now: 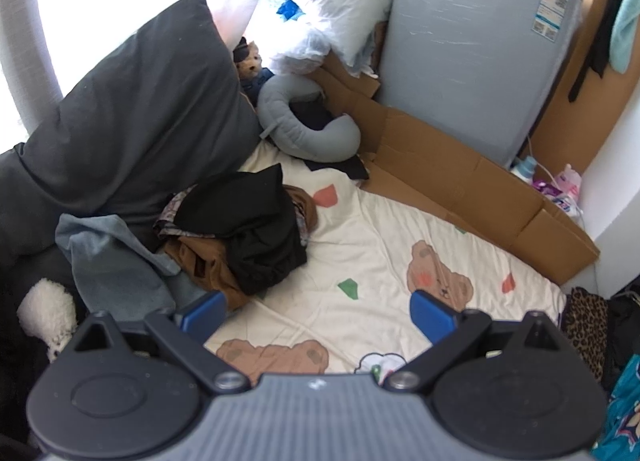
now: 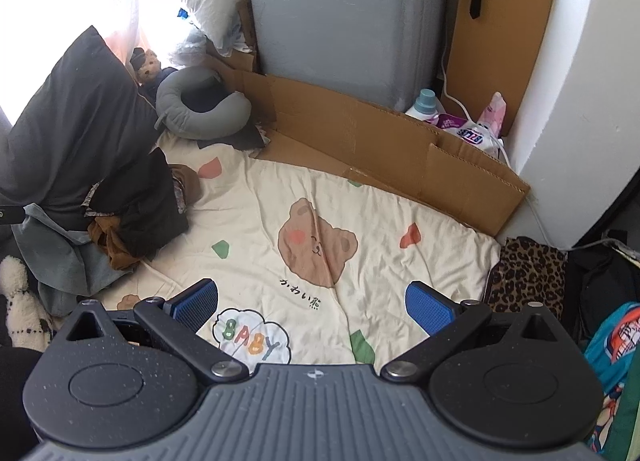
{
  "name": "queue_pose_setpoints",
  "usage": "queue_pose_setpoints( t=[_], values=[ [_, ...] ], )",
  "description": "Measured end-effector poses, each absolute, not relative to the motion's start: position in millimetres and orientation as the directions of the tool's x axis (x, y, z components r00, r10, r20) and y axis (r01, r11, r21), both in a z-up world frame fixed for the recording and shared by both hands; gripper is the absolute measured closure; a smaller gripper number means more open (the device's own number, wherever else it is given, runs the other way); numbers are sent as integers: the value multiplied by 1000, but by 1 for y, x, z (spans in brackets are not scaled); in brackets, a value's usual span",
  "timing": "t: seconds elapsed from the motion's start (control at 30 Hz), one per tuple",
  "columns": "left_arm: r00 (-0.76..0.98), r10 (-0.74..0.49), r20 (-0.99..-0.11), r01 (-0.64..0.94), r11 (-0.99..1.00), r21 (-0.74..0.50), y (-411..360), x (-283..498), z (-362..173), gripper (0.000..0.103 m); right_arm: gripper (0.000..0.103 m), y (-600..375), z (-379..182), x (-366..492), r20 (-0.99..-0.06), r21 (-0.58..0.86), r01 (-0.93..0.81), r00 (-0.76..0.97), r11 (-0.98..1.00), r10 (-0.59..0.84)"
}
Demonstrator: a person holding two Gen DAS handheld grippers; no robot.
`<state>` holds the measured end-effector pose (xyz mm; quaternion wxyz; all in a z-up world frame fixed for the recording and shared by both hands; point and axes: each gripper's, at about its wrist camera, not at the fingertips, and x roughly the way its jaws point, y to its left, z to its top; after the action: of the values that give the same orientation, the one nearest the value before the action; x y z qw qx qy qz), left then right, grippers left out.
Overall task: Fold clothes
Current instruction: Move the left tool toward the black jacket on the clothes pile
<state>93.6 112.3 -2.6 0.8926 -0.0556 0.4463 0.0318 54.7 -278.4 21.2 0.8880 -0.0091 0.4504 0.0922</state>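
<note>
Left claw spread wide, gripping nothing, hovering over cream bear-print blanket. Right claw likewise wide apart, empty, above same blanket. Clothes pile, black garment over brown one, lies on blanket at 10 o'clock in left wrist view, 9 o'clock in right wrist view, touching dark grey pillow. Blue-grey garment just beside pile. Flattened cardboard at 1 o'clock.

My left claw and right claw: black linkage arms, silver pivot screws, blue textured pads, ribbed grey housings.
</note>
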Motion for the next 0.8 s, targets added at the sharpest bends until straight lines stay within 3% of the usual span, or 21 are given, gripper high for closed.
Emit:
queue_pose_setpoints(
  t=[0.33, 0.8],
  values=[
    [636, -15, -771, -79, 993, -84, 135, 131, -30, 11, 0, -263, -1, 95, -795, 39, -263, 576, 964, 190],
    [664, 13, -747, -116, 990, -86, 150, 174, -78, 11, 0, -254, -33, 152, -772, 59, -335, 582, 941, 255]
  ],
)
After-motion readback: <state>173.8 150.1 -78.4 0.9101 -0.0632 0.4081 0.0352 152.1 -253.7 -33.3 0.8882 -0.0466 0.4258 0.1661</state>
